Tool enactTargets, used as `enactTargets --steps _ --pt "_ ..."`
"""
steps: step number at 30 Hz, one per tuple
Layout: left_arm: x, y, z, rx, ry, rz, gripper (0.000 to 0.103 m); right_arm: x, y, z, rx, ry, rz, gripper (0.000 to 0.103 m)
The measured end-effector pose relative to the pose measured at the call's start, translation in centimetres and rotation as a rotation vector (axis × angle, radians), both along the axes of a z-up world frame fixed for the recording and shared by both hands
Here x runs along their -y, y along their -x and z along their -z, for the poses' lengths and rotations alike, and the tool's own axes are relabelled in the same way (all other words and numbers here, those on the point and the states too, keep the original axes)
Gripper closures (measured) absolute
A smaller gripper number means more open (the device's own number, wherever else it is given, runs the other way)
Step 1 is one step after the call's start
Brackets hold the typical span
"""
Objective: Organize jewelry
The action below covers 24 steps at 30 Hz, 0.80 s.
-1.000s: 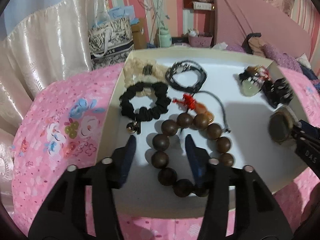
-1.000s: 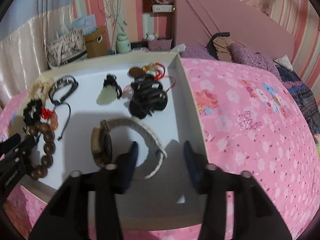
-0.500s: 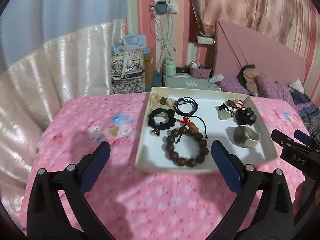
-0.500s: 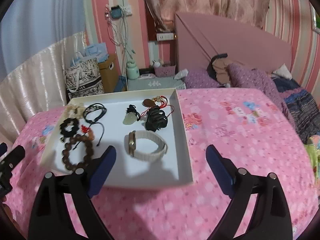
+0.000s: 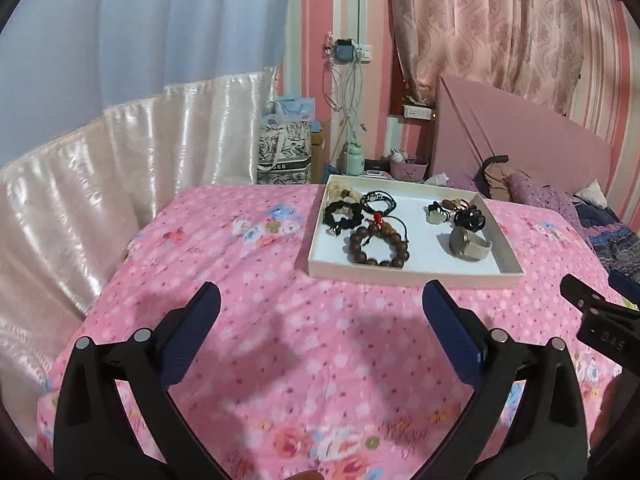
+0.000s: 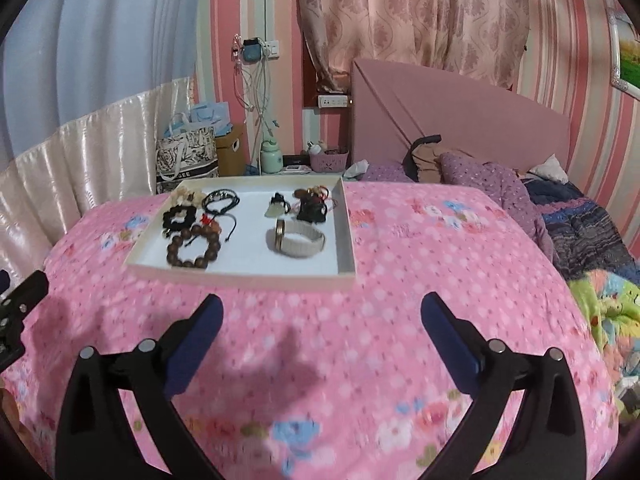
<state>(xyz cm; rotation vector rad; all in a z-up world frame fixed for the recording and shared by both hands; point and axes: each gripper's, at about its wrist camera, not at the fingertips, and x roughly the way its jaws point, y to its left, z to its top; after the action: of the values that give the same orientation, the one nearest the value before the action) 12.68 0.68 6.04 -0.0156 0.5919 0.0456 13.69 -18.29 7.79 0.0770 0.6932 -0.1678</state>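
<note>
A white tray [image 5: 416, 268] lies on the pink floral bedspread and also shows in the right wrist view [image 6: 240, 270]. In it lie a brown wooden bead bracelet [image 5: 378, 246] [image 6: 194, 248], a black scrunchie [image 5: 342, 216] [image 6: 179, 216], black cord bracelets [image 5: 378, 200] [image 6: 221, 201], a pale jade pendant [image 5: 434, 216] [image 6: 276, 208], a black hair clip [image 5: 470, 218] [image 6: 312, 210] and a watch with a beige band [image 5: 468, 244] [image 6: 296, 238]. My left gripper [image 5: 320, 312] and right gripper [image 6: 320, 320] are both wide open and empty, well back from the tray's near edge.
The pink bedspread [image 5: 248, 280] fills the foreground. A cream curtain [image 5: 100, 184] hangs at the left. Purple pillows and a dark blanket [image 6: 580, 224] lie at the right. A tote bag [image 6: 186, 158] and a green bottle [image 6: 271, 160] stand behind the tray.
Both grippers have opened wide and pulled back and up from the tray. The bead bracelet and the watch stay lying in the tray.
</note>
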Motion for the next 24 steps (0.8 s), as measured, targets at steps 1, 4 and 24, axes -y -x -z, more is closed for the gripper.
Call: enactTargets --steps 1,4,24 --pt "0.0 0.6 0.4 -0.005 0.008 0.003 0.003 0.0 0.6 0.1 -0.003 -0.009 -0.002 0.004" --pt "0.1 1.3 1.4 -0.033 0.02 0.014 0.003 0.0 2.2 0.5 -0.006 -0.013 0.006 0.004" --pt "1.8 3.2 3.6 -0.043 -0.062 0.056 0.003 0.0 5.1 1.5 0.018 0.035 0.057 0.004"
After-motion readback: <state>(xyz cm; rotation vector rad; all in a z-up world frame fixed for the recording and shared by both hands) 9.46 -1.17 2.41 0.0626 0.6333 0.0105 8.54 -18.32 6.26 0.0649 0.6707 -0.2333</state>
